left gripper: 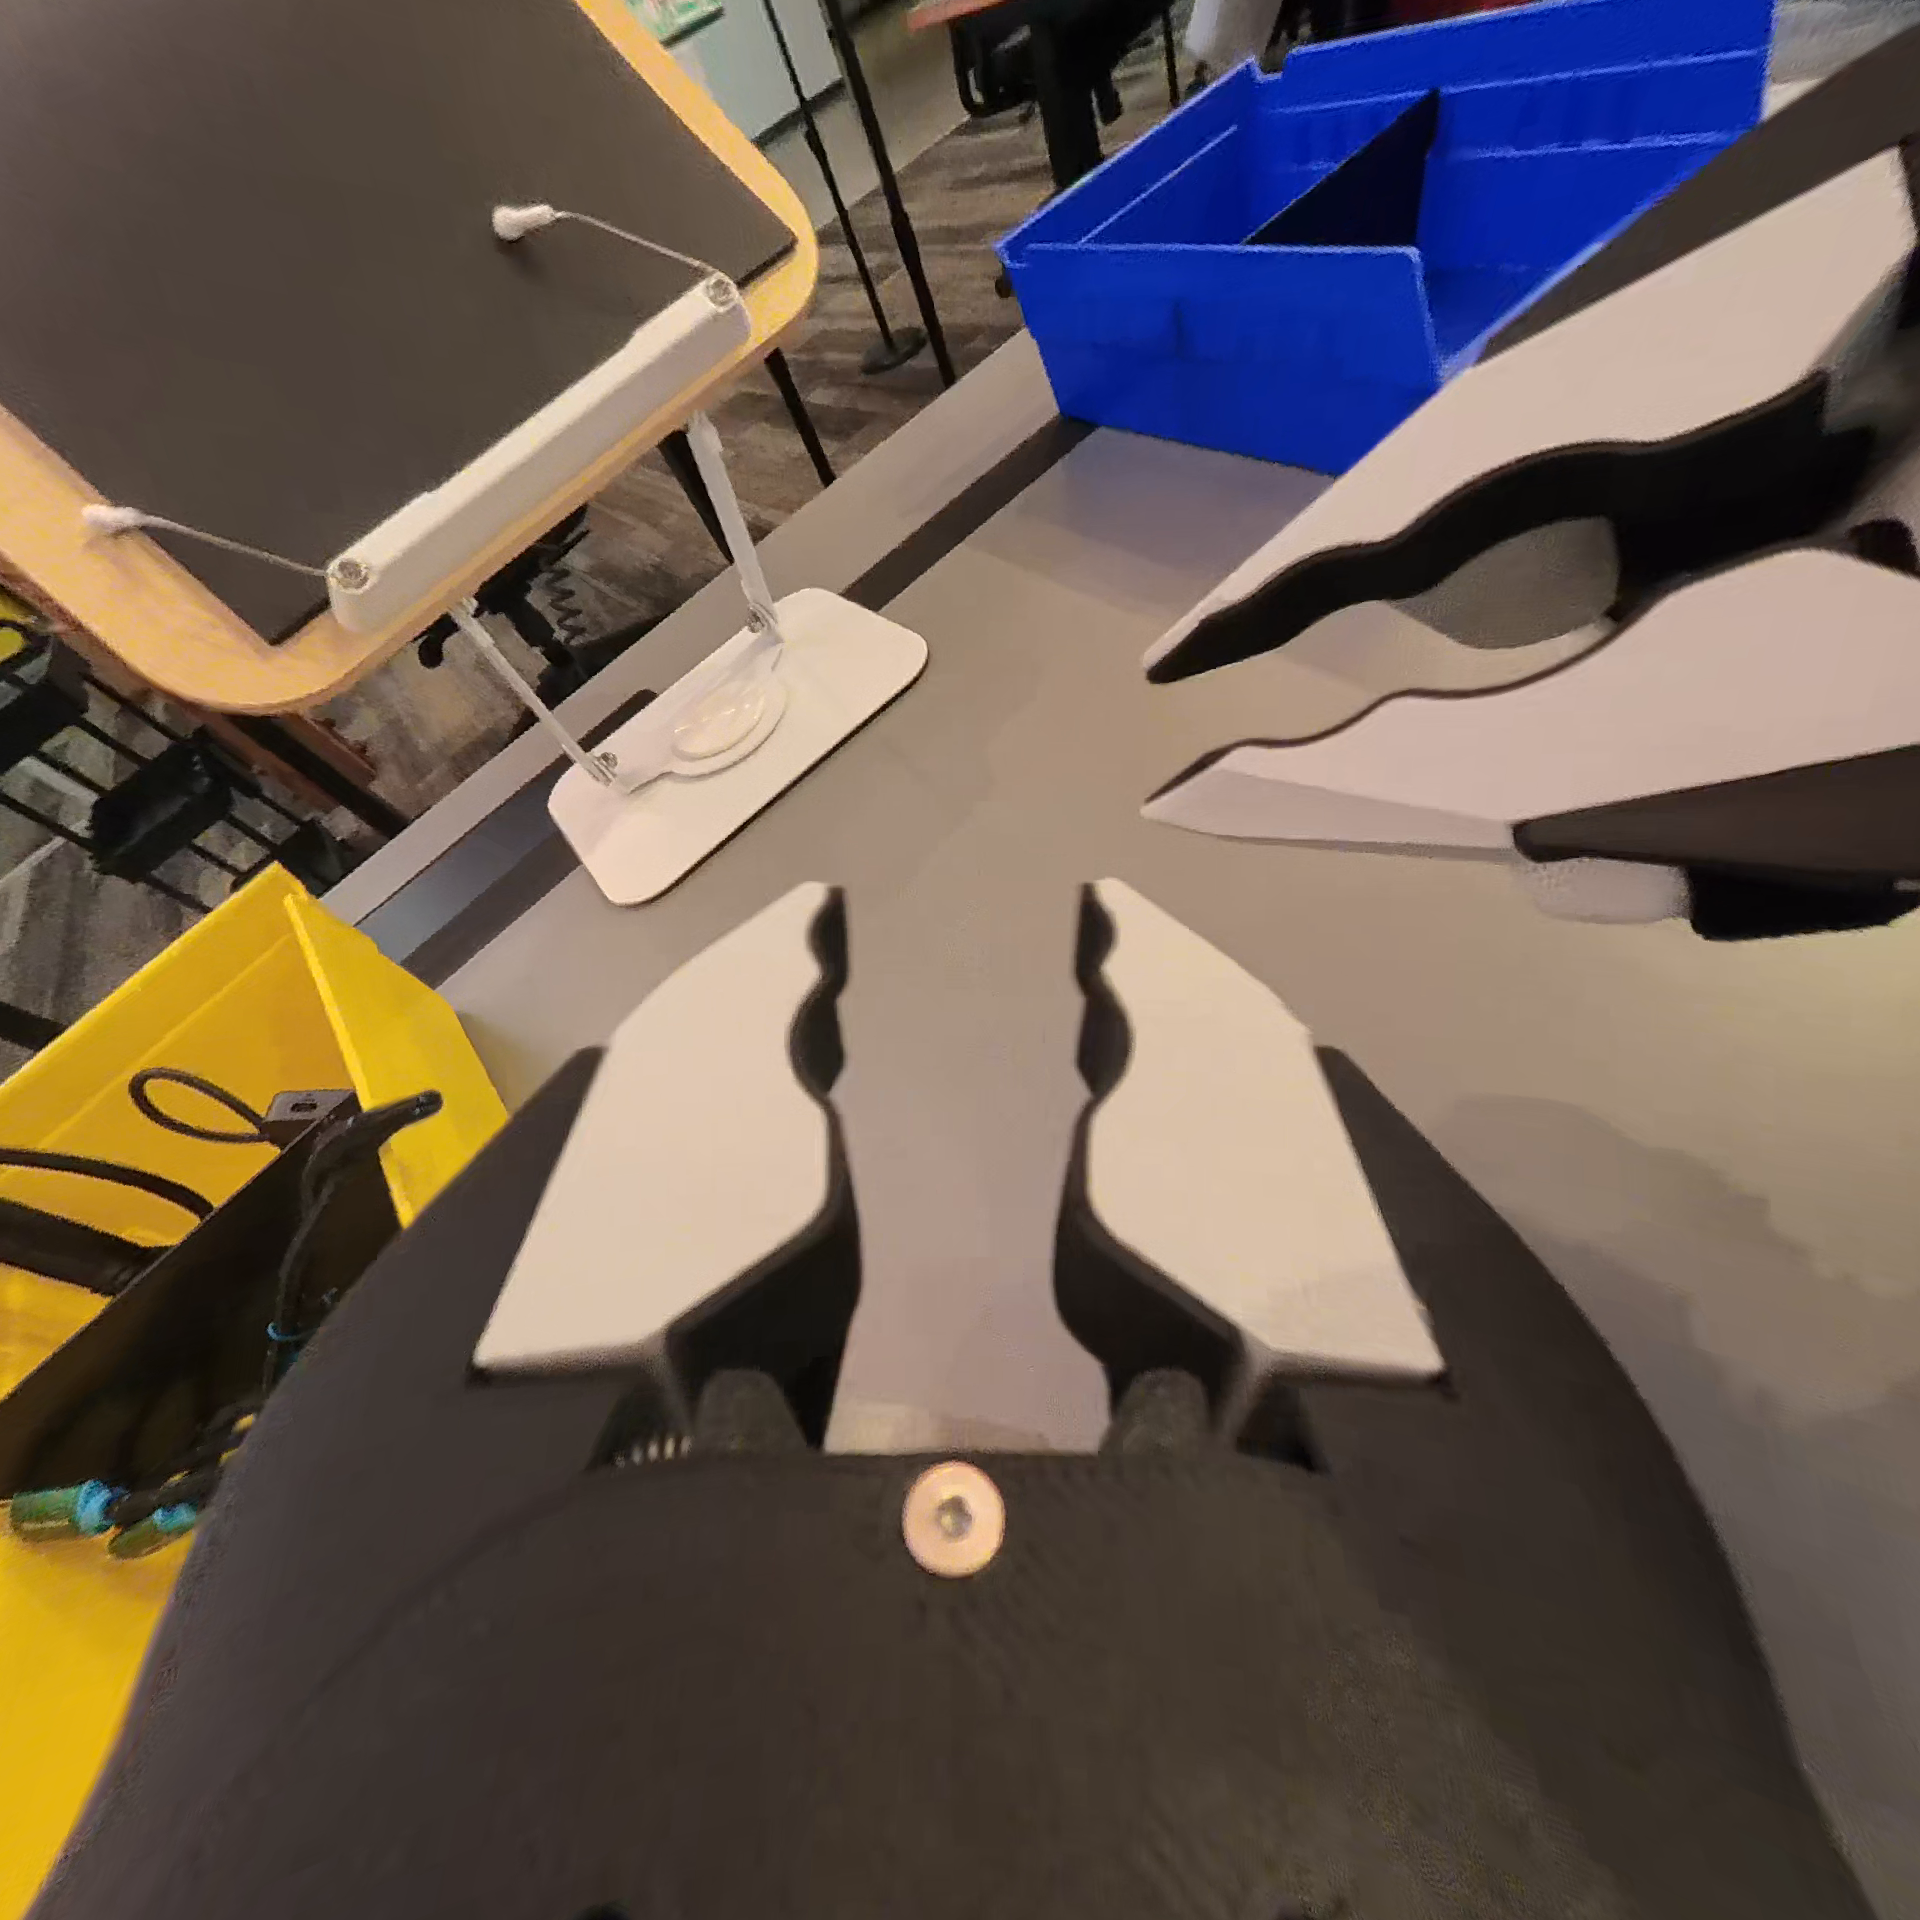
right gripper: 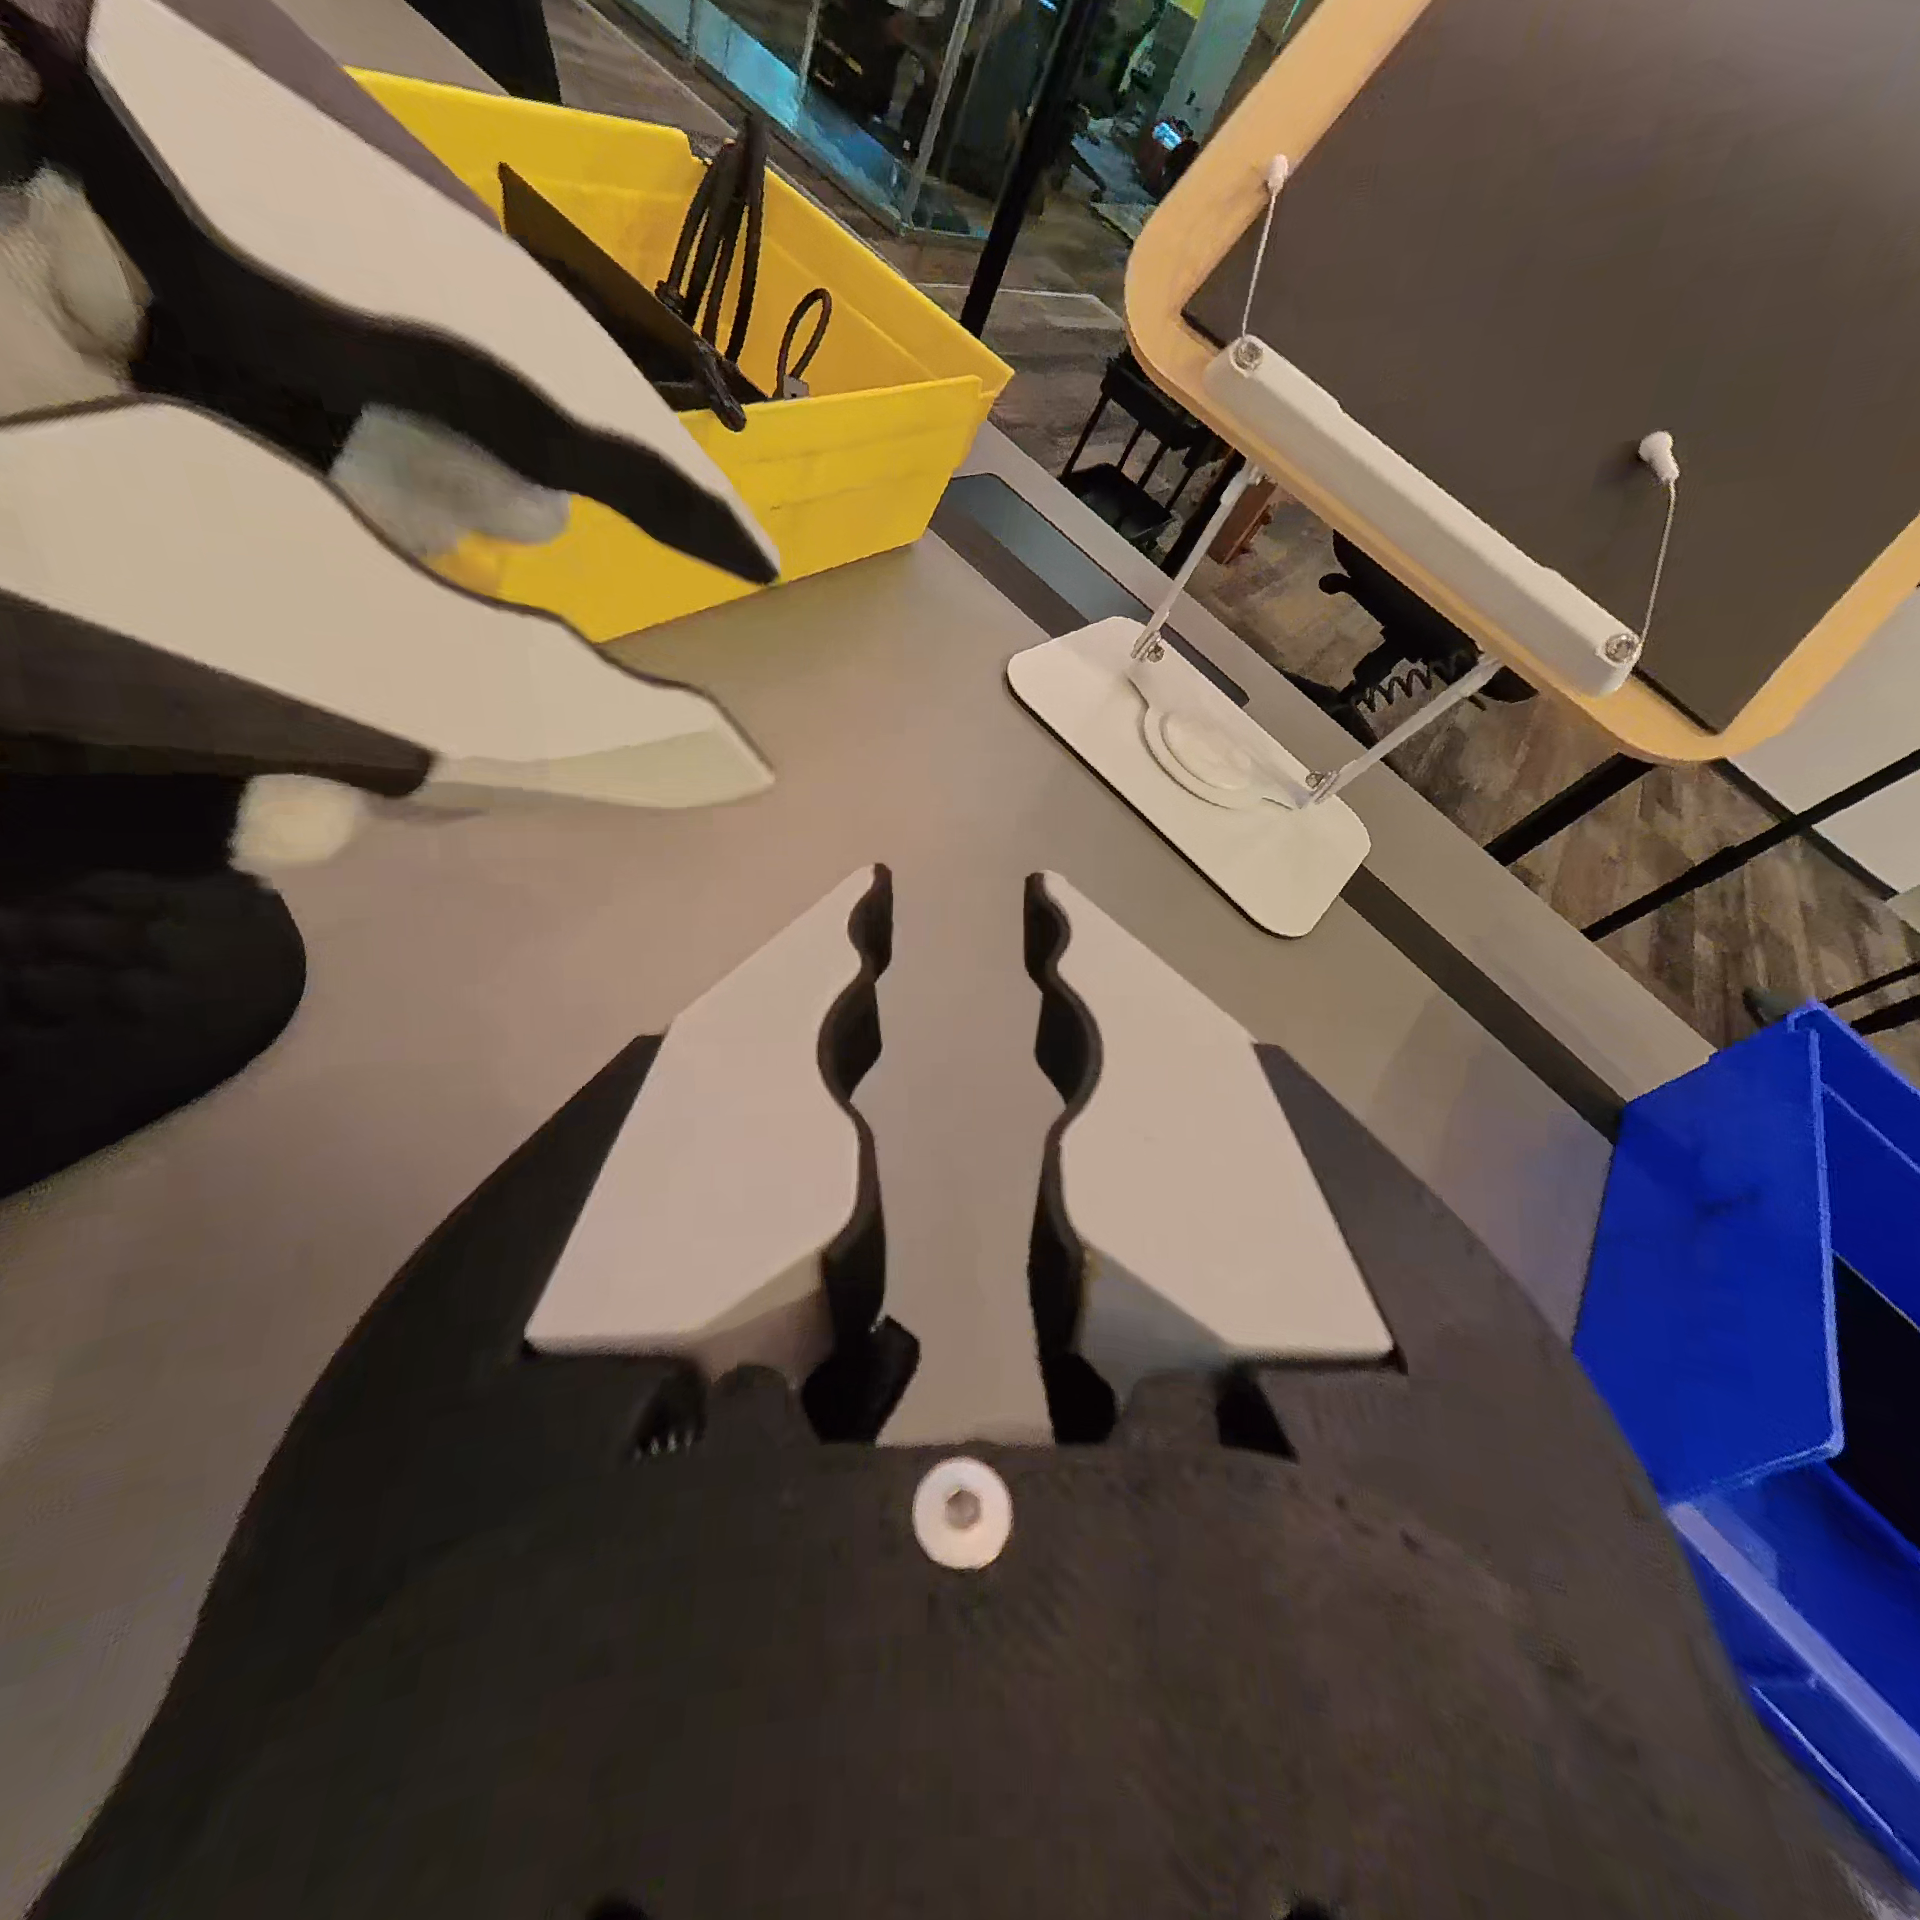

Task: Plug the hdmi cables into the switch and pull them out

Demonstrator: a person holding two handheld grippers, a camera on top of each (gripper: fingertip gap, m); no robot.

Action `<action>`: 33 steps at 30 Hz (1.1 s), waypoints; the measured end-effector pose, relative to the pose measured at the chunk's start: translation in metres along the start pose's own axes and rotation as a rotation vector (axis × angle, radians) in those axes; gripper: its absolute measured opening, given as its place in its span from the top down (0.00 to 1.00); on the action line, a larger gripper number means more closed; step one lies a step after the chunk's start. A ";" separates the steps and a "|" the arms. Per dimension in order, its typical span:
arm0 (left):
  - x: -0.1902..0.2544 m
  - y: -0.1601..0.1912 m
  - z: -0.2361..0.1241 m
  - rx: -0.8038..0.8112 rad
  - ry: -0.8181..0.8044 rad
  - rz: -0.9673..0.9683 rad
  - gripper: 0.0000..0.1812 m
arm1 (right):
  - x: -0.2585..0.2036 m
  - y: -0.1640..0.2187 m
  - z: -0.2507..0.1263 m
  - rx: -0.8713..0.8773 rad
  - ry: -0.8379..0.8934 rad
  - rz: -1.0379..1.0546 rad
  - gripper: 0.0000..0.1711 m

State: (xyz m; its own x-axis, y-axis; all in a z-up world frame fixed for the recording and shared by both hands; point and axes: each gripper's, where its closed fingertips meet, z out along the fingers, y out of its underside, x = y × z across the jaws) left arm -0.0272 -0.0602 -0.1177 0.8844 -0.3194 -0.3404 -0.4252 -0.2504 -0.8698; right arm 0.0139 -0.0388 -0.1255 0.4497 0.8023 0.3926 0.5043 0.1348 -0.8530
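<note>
Hdmi cables (left gripper: 73, 1195): black, bundled in the yellow bin (left gripper: 208, 997) at lower left of the left wrist view, leaning against a black divider, some ends tipped with green and blue caps. Same bundle at upper middle of the right wrist view, long axis roughly upright, rising above the bin rim. Small black box (left gripper: 301, 1107) with a port beside a looped lead at the divider's top edge, possibly the switch; too small to tell. Nothing plugged in yet, by the look of it; task judged at its very start.

Left tongs (left gripper: 956, 914): parted to a middling gap, nothing between, aimed over bare grey table (left gripper: 1039, 623) towards centre frame. Bin just beside the tongs' body, off to the lower left, so a swing leftward and down probably needed before any grasp.

Right tongs (right gripper: 956, 894): parted too, somewhat narrower, empty, over the same bare table. Bin well apart here, at upper left, beyond the left tongs crossing that corner. Left hand clearly nearer the cables.

Farther out: blue bin (left gripper: 1226, 312) at upper right of the left view, white stand base (left gripper: 748, 727) at the table edge, dark wood-rimmed board (left gripper: 312, 260) above it.
</note>
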 end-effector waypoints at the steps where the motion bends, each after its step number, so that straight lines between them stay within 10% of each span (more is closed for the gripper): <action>1: 0.000 -0.005 -0.002 0.031 0.016 0.012 0.75 | 0.002 0.003 0.001 -0.003 0.000 0.006 0.86; 12: -0.141 -0.006 -0.077 0.123 -0.219 0.055 0.99 | 0.015 0.037 0.022 -0.040 -0.047 0.087 0.90; 23: -0.216 0.085 -0.117 -0.155 -0.366 0.173 0.86 | 0.003 0.045 0.051 -0.040 -0.135 0.116 0.91; 33: -0.259 0.089 -0.091 -0.203 -0.384 0.240 0.81 | -0.008 0.044 0.070 -0.028 -0.198 0.112 0.91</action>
State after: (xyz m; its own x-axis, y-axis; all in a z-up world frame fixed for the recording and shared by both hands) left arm -0.3116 -0.0826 -0.0744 0.7480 -0.0399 -0.6625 -0.6206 -0.3959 -0.6769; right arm -0.0193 0.0014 -0.1902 0.3525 0.9100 0.2182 0.4808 0.0239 -0.8765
